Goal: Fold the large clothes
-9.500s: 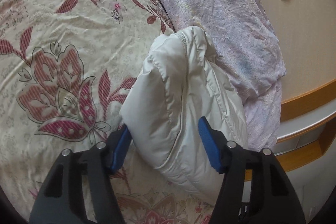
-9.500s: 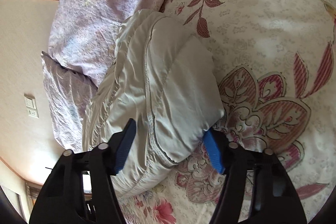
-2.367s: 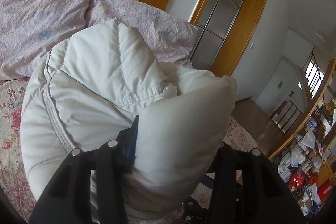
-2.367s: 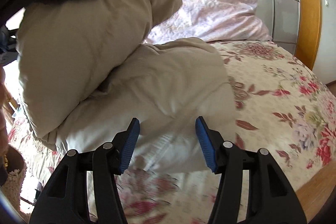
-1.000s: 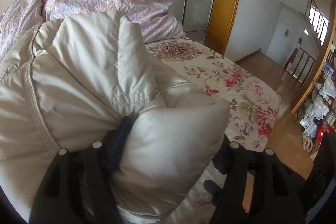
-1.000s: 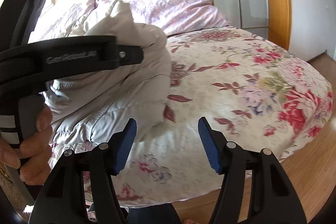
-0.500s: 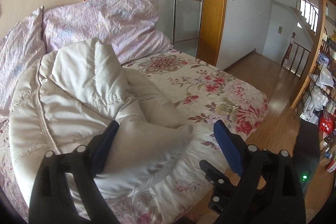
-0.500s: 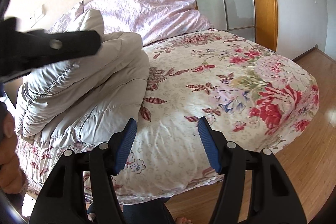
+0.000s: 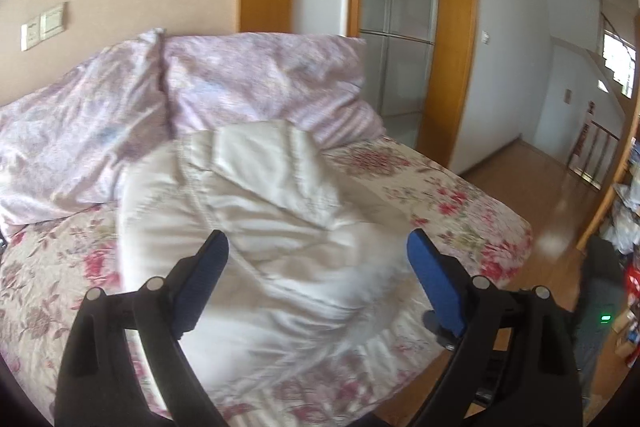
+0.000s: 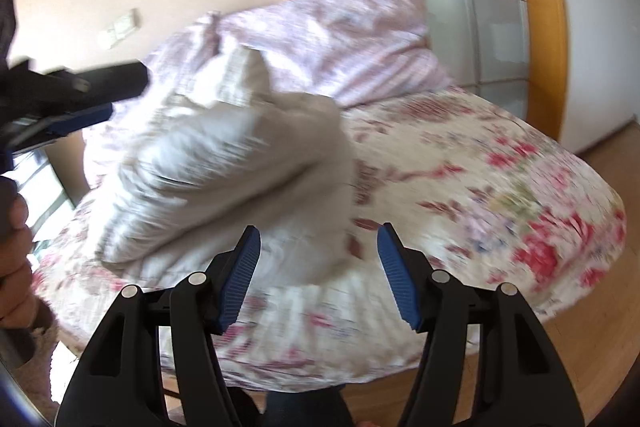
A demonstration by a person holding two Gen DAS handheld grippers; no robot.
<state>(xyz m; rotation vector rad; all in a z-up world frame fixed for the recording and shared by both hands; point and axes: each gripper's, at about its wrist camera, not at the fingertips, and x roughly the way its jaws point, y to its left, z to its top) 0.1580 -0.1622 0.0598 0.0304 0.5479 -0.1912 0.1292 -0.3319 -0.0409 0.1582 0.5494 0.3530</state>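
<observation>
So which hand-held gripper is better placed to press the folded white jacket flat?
Left, probably. The left hand-held gripper is open and frames the white puffer jacket squarely; the right hand-held gripper, also open, points at its edge nearest the bedspread.

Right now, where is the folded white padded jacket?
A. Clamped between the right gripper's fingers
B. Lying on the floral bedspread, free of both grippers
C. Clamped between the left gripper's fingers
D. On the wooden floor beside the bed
B. The white padded jacket lies bundled on the floral bedspread in front of the lilac pillows, while the left gripper and right gripper both stand open with nothing between their blue pads.
</observation>
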